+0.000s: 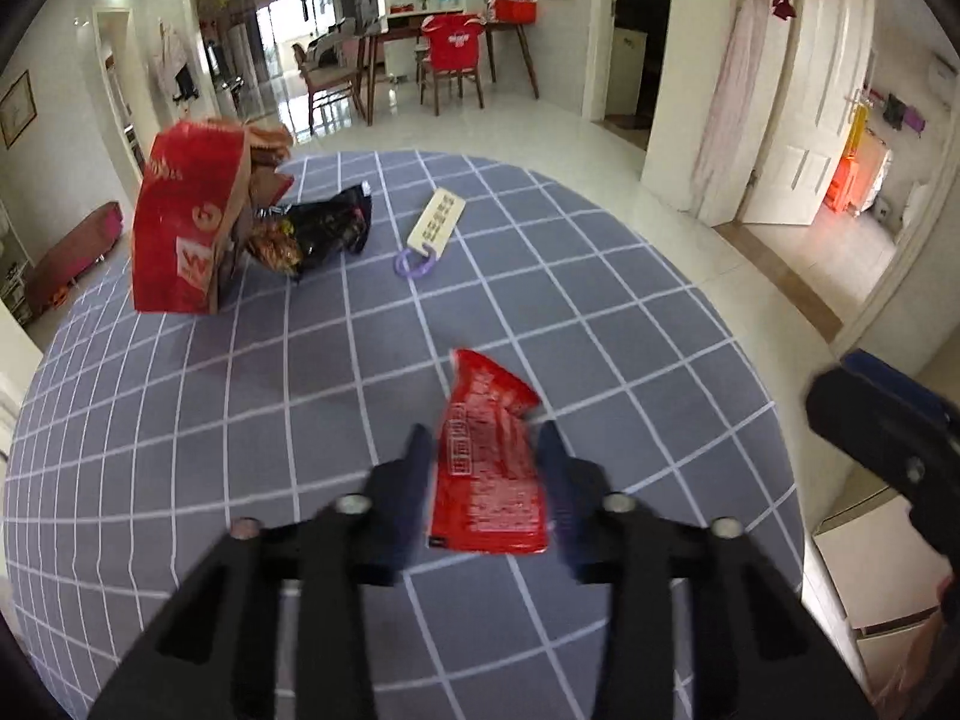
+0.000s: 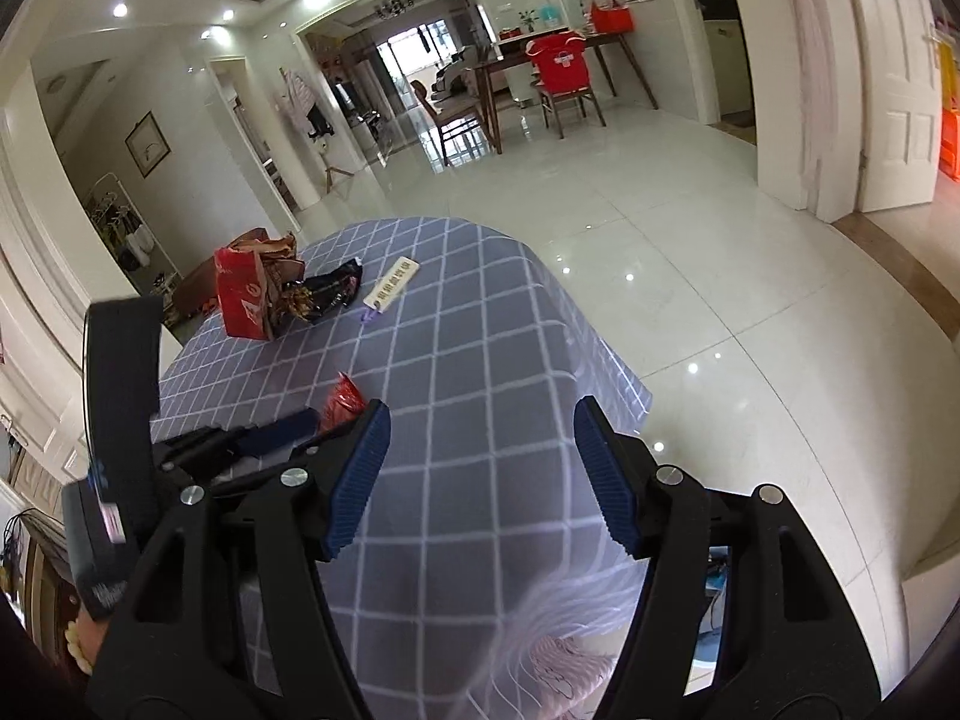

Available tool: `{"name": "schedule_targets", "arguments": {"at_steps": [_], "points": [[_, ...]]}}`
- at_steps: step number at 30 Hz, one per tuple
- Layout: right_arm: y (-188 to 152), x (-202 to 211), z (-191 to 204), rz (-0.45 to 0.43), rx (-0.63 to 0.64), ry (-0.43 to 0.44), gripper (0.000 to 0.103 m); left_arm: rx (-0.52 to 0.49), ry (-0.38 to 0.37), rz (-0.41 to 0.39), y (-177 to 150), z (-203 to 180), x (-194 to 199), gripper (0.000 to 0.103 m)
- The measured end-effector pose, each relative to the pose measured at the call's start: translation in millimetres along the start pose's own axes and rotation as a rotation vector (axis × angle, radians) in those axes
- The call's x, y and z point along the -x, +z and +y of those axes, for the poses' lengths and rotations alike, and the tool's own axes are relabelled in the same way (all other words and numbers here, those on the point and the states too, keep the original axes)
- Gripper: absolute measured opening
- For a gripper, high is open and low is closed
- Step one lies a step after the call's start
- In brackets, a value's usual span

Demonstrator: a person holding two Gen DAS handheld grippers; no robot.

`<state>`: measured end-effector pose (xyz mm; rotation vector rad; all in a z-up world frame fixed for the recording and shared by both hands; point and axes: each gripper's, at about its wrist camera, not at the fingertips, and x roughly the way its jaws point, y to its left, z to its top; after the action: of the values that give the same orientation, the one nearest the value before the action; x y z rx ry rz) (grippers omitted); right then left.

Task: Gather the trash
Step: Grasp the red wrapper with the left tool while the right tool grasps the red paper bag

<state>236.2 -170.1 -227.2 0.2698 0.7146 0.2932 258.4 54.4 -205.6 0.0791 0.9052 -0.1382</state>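
Observation:
A red snack wrapper lies on the grey checked tablecloth, between the fingers of my left gripper, whose pads touch its two long edges. In the right wrist view the same wrapper sticks up at the tip of the left gripper. A red paper bag stuffed with brown wrappers stands at the table's far left. A black snack packet leans against it. My right gripper hangs open over the table's near edge with nothing in it.
A cream tag on a purple ring lies beyond the wrapper, mid-table. The table's right edge drops to a glossy tiled floor. A white door stands at the right. A dining table with chairs is far back.

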Motion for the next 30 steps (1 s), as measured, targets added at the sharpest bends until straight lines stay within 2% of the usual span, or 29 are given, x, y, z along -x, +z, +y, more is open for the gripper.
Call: {"name": "schedule_targets", "arguments": {"at_steps": [1,2,3,6,15,17,22,23,27,30], "points": [[1,-2,2,0.001,0.006,-0.001,0.063,0.01,-0.007,-0.006,1,2,0,0.032],[4,-5,5,0.005,0.013,-0.002,0.063,0.035,-0.001,-0.026,1,9,1,0.022],[7,-9,9,0.008,0.018,0.001,0.063,0.058,-0.001,-0.038,0,16,3,0.021],[13,-21,19,0.024,0.037,0.004,0.063,0.129,-0.011,-0.065,2,42,11,0.021],[38,-91,60,0.112,0.102,0.006,0.063,0.269,0.064,-0.166,13,124,41,0.021],[44,-103,72,0.126,0.112,0.029,0.063,0.303,0.081,-0.181,13,138,45,0.021],[56,-110,114,0.091,0.145,0.159,0.064,0.365,0.137,-0.227,12,171,58,0.021],[60,-112,123,0.08,0.133,0.176,0.069,0.375,0.155,-0.236,12,179,62,0.021],[75,-113,156,0.004,0.191,0.173,0.08,0.393,0.171,-0.243,11,200,69,0.021],[84,-123,171,-0.006,0.188,0.171,0.082,0.409,0.173,-0.246,10,210,71,0.021]]}}
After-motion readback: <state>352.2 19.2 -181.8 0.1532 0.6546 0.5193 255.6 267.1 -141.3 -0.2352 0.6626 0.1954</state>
